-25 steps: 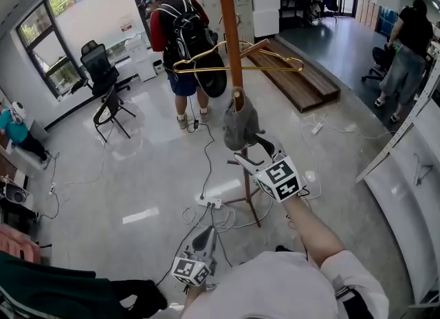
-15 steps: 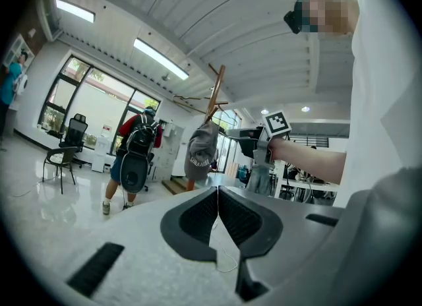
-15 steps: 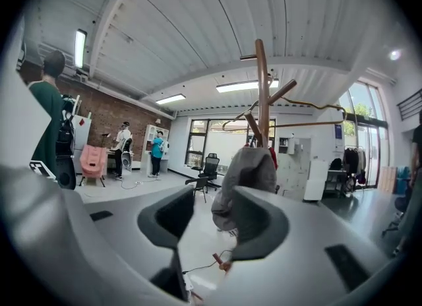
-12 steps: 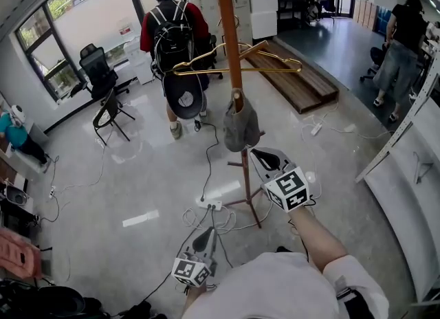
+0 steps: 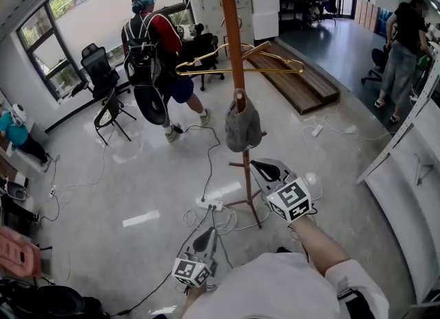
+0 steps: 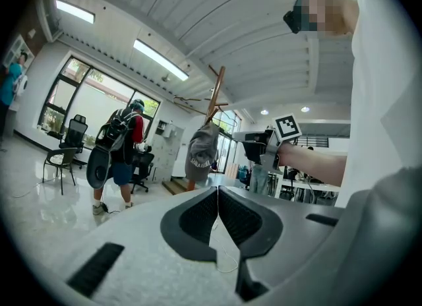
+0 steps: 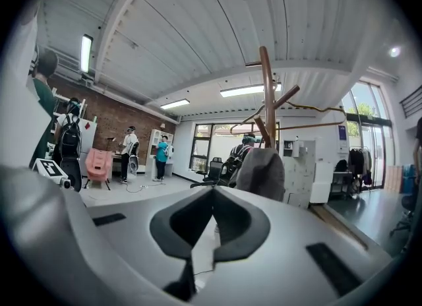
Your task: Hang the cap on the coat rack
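On the coat rack (image 5: 230, 36) hangs the cap (image 5: 242, 128); left gripper (image 5: 205, 235) and right gripper (image 5: 258, 166) closed, empty

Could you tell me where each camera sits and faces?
Head view: on the person's head, steeply down at coat rack and cap; left gripper and right gripper show.
Left gripper view: on the left gripper, level towards the cap; its shut jaws, right forearm show.
Right gripper view: on the right gripper, level towards the cap; its shut jaws show.
All share the cap.
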Demonstrator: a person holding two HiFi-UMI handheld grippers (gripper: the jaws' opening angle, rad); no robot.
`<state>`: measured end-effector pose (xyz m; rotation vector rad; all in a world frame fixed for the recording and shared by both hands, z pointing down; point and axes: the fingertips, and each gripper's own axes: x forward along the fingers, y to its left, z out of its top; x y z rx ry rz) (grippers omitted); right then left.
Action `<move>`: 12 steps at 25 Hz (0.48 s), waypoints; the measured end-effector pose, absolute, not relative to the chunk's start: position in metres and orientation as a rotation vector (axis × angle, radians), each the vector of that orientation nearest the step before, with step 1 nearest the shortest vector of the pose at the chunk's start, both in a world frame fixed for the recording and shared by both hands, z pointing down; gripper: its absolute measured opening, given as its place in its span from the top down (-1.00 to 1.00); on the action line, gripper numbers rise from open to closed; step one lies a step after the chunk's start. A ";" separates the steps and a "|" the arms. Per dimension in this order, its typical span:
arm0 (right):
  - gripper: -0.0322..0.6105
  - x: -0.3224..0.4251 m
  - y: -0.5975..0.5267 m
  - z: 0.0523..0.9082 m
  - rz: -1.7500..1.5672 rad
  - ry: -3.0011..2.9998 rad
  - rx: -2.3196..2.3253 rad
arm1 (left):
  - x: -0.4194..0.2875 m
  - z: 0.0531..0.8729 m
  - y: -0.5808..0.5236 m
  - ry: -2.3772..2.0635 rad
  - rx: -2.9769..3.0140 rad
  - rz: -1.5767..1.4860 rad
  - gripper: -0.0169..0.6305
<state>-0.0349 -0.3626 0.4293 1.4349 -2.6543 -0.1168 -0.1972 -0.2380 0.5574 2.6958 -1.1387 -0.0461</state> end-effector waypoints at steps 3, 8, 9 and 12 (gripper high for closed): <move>0.86 -0.039 -0.351 0.434 -0.111 -2.681 1.426 | -0.201 0.558 -0.240 -1.145 2.693 -0.047 0.91; 0.86 -0.045 -0.331 0.453 -0.058 -2.698 1.398 | -0.201 0.556 -0.239 -1.149 2.692 -0.049 0.91; 0.86 -0.046 -0.327 0.457 -0.046 -2.702 1.391 | -0.201 0.556 -0.239 -1.150 2.693 -0.049 0.91; 0.86 -0.050 -0.318 0.470 -0.018 -2.710 1.378 | -0.200 0.555 -0.237 -1.149 2.702 -0.045 0.91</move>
